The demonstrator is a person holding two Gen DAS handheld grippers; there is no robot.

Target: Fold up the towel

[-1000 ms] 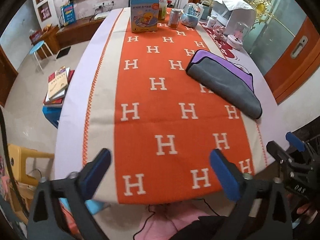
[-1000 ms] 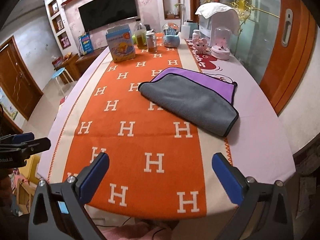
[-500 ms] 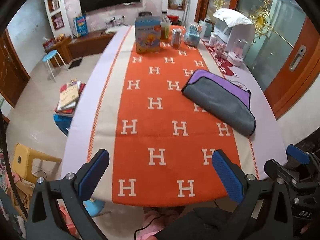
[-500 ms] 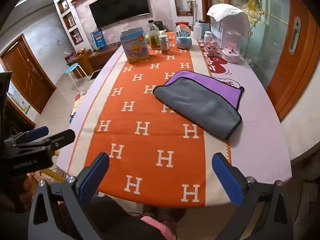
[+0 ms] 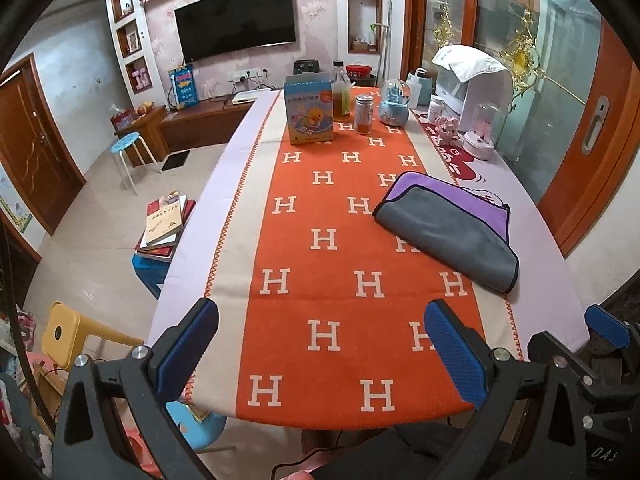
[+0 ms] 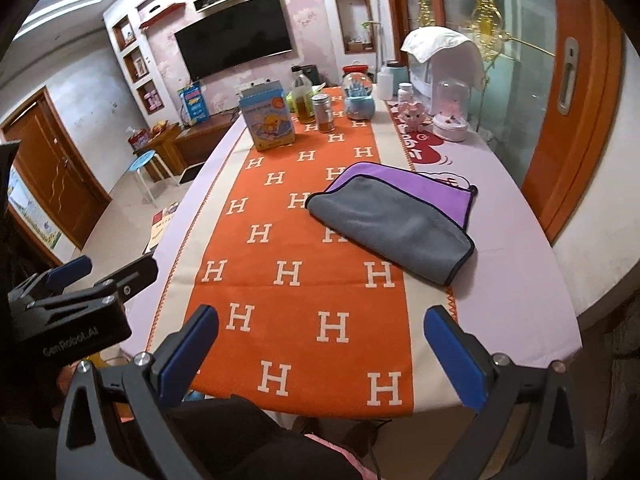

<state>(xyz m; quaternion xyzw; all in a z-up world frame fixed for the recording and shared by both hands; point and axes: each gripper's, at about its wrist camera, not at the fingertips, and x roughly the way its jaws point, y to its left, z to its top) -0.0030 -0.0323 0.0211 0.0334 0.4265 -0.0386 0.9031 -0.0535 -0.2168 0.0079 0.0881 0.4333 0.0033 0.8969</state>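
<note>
A towel (image 5: pixel 448 228), grey on top with a purple underside showing at its far edge, lies folded on the right side of the orange H-patterned runner (image 5: pixel 332 264); it also shows in the right wrist view (image 6: pixel 396 220). My left gripper (image 5: pixel 320 352) is open and empty, held back over the table's near edge. My right gripper (image 6: pixel 320 352) is open and empty, likewise at the near edge. Each gripper shows at the edge of the other's view. Neither touches the towel.
At the far end of the table stand a blue box (image 5: pixel 310 110), a bottle (image 5: pixel 341 98), a jar (image 5: pixel 364 114), a snow globe (image 5: pixel 394 104) and a white appliance (image 5: pixel 472 80). Books (image 5: pixel 166 224) and stools (image 5: pixel 128 148) are on the floor to the left.
Both grippers have pulled back and tilted up from the table, so more of the room shows. The towel has not moved.
</note>
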